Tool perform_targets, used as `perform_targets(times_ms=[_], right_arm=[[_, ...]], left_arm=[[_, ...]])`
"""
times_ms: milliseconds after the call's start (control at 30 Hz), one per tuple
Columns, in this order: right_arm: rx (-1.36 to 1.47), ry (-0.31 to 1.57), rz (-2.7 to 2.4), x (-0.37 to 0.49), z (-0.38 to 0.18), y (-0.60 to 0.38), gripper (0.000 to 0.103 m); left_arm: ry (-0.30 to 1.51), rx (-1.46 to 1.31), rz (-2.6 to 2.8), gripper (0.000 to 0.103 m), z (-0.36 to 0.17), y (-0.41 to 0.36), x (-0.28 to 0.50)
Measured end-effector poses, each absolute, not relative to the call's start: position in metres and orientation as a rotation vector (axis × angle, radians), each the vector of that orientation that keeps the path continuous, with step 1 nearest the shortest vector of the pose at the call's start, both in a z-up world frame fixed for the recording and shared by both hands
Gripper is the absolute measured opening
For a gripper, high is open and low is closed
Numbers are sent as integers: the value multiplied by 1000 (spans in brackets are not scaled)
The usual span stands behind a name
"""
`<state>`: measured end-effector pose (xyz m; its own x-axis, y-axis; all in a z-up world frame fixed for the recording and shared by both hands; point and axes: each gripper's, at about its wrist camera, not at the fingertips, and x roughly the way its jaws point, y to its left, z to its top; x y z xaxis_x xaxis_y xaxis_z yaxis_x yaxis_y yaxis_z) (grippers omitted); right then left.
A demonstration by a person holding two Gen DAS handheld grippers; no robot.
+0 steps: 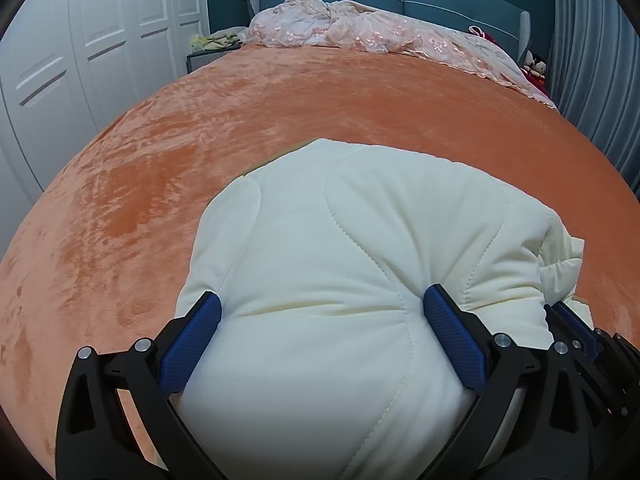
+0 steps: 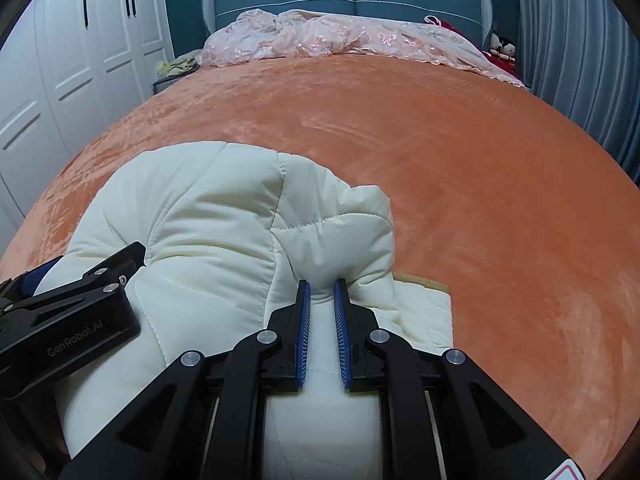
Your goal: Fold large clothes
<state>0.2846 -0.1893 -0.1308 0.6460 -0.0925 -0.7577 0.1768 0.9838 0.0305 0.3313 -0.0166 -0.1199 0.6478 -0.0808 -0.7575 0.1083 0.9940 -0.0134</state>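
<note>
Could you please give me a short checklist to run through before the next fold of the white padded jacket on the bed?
1. Right gripper has hold of the jacket: ok, jaws nearly shut on a pinch of fabric.
2. Left gripper has hold: cannot tell, jaws wide with a padded bulge between them.
3. Grippers apart from each other: ok, close side by side but not touching.
4. Orange bedspread free ahead for laying the fold: ok.
5. Pink quilt out of the way: ok, it lies at the headboard end.
6. Jacket lying flat: not ok, bunched and puffy.
</note>
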Motion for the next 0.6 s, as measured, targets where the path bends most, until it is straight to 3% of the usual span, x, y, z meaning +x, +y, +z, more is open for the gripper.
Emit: perform_targets(times_ms=[433, 600], right_arm=[[118, 895, -133, 289, -129, -192, 13], [261, 965, -67, 259, -78, -210, 14]], left_arm=[[872, 63, -78, 98, -119, -21, 333], [951, 9, -116, 98, -84, -1, 308]])
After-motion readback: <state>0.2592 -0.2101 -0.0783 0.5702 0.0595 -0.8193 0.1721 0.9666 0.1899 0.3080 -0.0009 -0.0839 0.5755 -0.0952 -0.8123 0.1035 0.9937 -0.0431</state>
